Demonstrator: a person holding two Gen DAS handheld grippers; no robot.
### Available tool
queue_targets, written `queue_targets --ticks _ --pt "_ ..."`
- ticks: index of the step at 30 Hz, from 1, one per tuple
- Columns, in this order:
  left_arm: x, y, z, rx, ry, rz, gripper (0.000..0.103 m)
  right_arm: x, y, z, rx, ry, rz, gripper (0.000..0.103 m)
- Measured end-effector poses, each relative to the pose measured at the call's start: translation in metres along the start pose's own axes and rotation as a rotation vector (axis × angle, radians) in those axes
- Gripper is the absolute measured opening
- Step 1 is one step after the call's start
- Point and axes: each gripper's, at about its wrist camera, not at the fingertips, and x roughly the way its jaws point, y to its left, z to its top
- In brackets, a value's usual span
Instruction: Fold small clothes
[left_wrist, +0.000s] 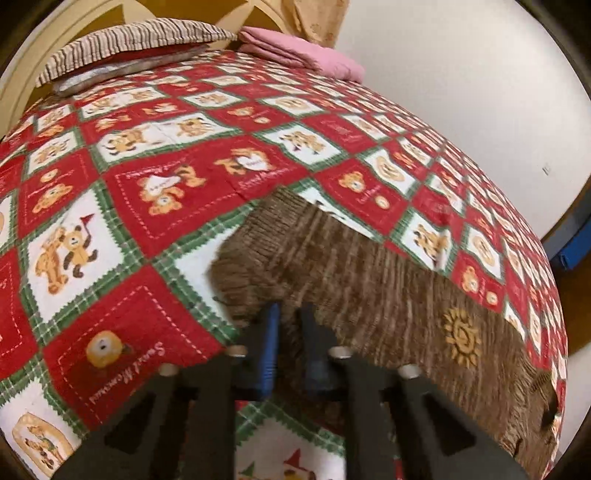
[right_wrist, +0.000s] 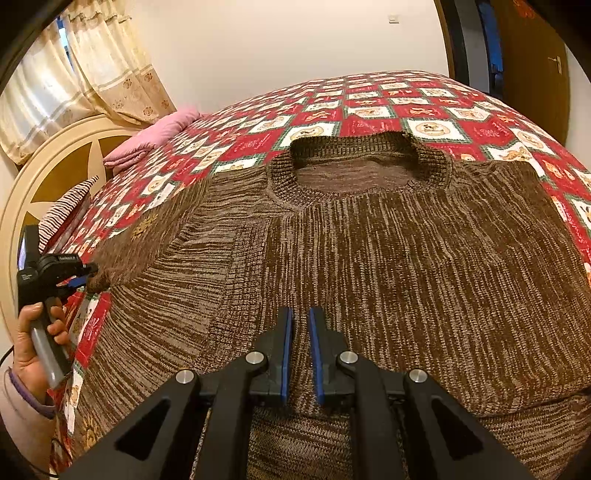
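Brown sweater (right_wrist: 369, 266) flat, left hand-held gripper (left_wrist: 288, 314) pinching sleeve cuff (left_wrist: 243, 280)

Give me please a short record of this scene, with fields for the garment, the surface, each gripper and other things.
garment: brown knit sweater, spread flat, neck away from the right camera
surface: bed cover with bear print
left gripper: jaws shut on sleeve cuff
right gripper: jaws nearly closed, over the sweater's lower body; grip unclear
other: pink folded cloth, striped pillow
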Motion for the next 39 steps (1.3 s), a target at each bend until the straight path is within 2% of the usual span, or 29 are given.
queue_targets --ticks 4,6,10,12,14,17,20,23,25,27,31,32,33,34,35,36,37,38,39 --pt "-0.004 -0.008 0.004 0.051 -0.023 0.007 0.005 0.0 -0.003 0.0 0.009 -0.001 0.01 0.01" --pt "-0.019 -0.025 0.006 0.103 -0.072 -0.017 0.005 0.0 -0.004 0.0 0.014 -0.001 0.016 0.01" --pt "-0.072 -0.084 -0.01 0.303 -0.211 -0.164 0.004 0.0 -0.005 0.0 0.022 -0.002 0.025 0.01" --pt "-0.101 -0.116 -0.035 0.414 -0.257 -0.269 0.004 0.0 -0.006 0.0 0.027 -0.003 0.03 0.01" --pt "-0.124 -0.144 -0.07 0.524 -0.257 -0.392 0.004 0.001 -0.006 0.0 0.029 -0.003 0.033 0.01" --pt "-0.125 -0.169 -0.112 0.621 -0.183 -0.459 0.004 0.001 -0.007 0.0 0.032 -0.003 0.037 0.01" --pt "-0.101 -0.181 -0.146 0.679 -0.073 -0.419 0.004 0.001 -0.008 0.0 0.037 -0.003 0.043 0.01" --pt "-0.085 -0.178 -0.157 0.673 0.015 -0.388 0.004 0.001 -0.01 0.0 0.043 -0.003 0.05 0.01" --pt "-0.092 -0.168 -0.153 0.64 0.016 -0.401 0.005 0.001 -0.01 -0.001 0.049 -0.003 0.055 0.01" --pt "-0.102 -0.149 -0.142 0.614 -0.018 -0.388 0.005 0.001 -0.011 0.0 0.053 -0.002 0.059 0.01" --pt "-0.105 -0.093 -0.123 0.481 -0.068 -0.284 0.01 0.002 -0.008 0.001 0.044 0.009 0.044 0.01" --pt "-0.104 -0.077 -0.12 0.429 -0.072 -0.251 0.012 0.002 -0.003 0.005 0.032 0.023 0.02 0.01" --pt "-0.102 -0.065 -0.119 0.387 -0.076 -0.223 0.02 0.001 0.003 0.009 0.023 0.034 0.002 0.01" --pt "-0.1 -0.053 -0.121 0.35 -0.083 -0.204 0.037 0.0 0.01 0.014 0.017 0.036 0.014 0.01" --pt "-0.099 -0.043 -0.125 0.31 -0.086 -0.189 0.049 -0.003 0.023 0.023 0.003 0.024 0.083 0.01" --pt "-0.097 -0.036 -0.127 0.27 -0.085 -0.182 0.068 -0.005 0.037 0.03 -0.016 0.016 0.126 0.01" --pt "-0.097 -0.03 -0.127 0.22 -0.088 -0.184 0.076 -0.006 0.061 0.041 -0.066 0.016 0.168 0.013" --pt "-0.097 -0.023 -0.127 0.164 -0.099 -0.199 0.08 -0.004 0.077 0.047 -0.103 0.023 0.19 0.032" --pt "-0.098 -0.014 -0.125 0.111 -0.107 -0.216 0.09 0.001 0.099 0.054 -0.147 0.041 0.232 0.046"
